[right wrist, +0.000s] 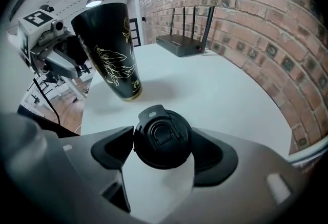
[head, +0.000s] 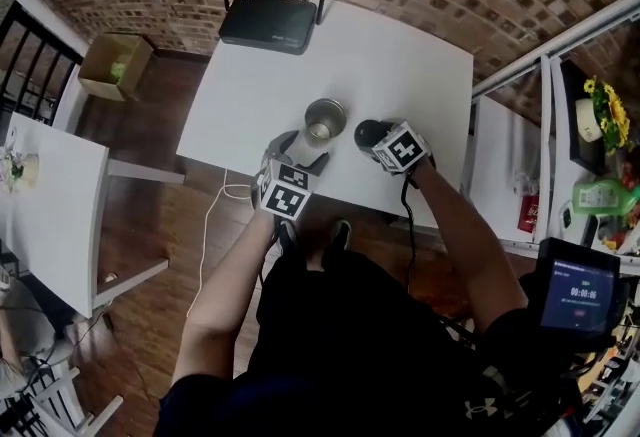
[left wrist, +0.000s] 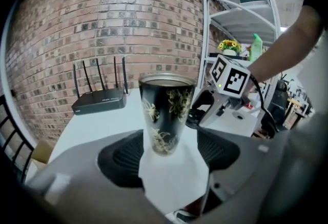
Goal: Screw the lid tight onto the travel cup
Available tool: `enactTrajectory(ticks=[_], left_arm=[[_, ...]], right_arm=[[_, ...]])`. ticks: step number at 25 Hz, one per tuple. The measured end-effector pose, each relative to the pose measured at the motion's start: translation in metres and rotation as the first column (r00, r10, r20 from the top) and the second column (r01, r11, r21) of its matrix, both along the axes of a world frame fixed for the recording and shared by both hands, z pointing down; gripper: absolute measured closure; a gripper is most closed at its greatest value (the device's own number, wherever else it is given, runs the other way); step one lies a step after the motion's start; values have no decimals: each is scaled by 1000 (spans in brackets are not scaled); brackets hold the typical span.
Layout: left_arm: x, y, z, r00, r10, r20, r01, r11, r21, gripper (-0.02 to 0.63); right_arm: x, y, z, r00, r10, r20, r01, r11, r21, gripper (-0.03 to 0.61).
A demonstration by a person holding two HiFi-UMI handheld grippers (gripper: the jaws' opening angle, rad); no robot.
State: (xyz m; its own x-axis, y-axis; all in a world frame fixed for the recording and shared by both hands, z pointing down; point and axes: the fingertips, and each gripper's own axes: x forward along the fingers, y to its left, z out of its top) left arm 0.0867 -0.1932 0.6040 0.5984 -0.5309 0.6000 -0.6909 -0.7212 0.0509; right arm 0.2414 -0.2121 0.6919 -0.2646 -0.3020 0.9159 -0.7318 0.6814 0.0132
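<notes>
Travel cup (head: 324, 120) is flanked, ungripped, by unclenched left gripper (left wrist: 169, 154); lid (right wrist: 163, 133) at 3 o'clock, betw. released right gripper (right wrist: 164, 154) jaws, could be flicked away if pinched off-ctr.

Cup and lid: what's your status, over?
Left tongs open, upright cup between. Right tongs open, astride lid on table. Router far behind, not in the way.

Cup (head: 324, 120): black, gold floral print, steel inside, no lid on. Upright on table (head: 400, 55), near front edge, mid-width. Lid (right wrist: 162, 137): black, round, flip tab, top up, just right of cup, not touching.
</notes>
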Motion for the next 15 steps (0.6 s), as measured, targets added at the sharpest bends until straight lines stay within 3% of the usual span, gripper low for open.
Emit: enactTrajectory(ticks=[9, 15], left_arm=[[-17, 12, -4, 1000, -24, -19, 24, 1000, 0, 288], [-25, 16, -5, 999, -25, -38, 25, 1000, -2, 298]], right_arm=[[-3, -3, 4, 992, -93, -79, 88, 994, -70, 213], [-7, 3, -4, 998, -63, 19, 65, 989, -130, 216]])
